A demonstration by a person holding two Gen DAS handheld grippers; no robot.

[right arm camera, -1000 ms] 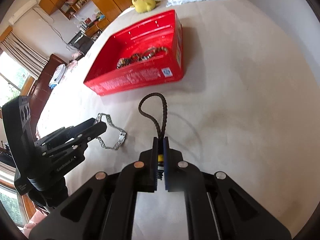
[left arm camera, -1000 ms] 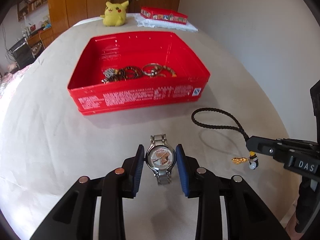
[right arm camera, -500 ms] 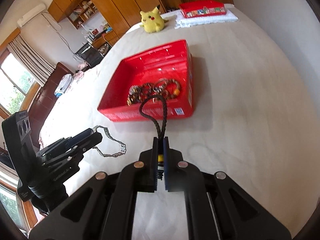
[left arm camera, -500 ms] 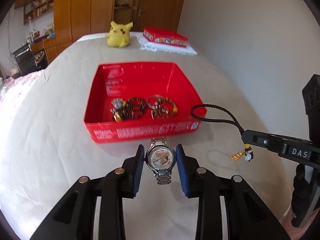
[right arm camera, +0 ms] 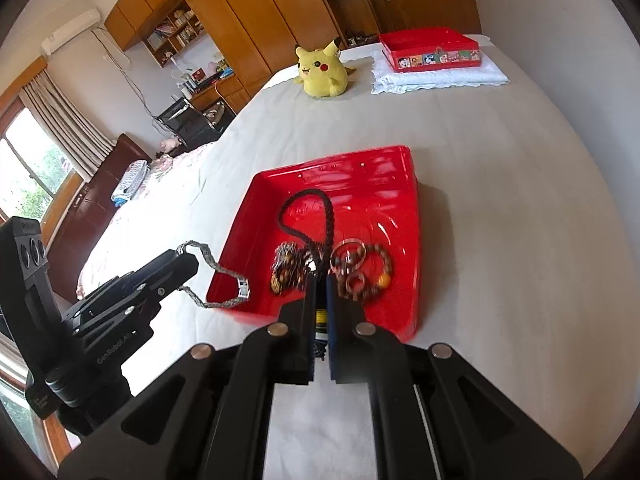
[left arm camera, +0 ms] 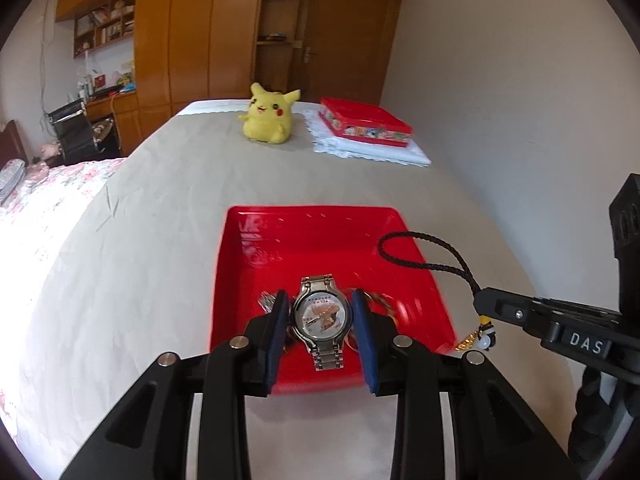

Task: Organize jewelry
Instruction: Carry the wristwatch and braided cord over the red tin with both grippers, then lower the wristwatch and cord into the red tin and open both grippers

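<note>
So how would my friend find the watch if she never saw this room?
Find the open red tray on the bed. Above its near end, the left hand-held gripper holds the watch. Unlike the beaded bracelets below, it has a round white dial and a silver metal band.

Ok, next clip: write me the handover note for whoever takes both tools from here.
Left tool: shut on the watch by its case, strap hanging, held over the red tray.
Right tool: shut on the black cord near its charm end, loop sticking out over the tray.
Done: bracelets and rings already lie in the tray.
Left: set the watch and the cord into the tray, then open both tools. Nothing else loose shows on the bed. The plush and the second red box at the far end are untouched.
</note>
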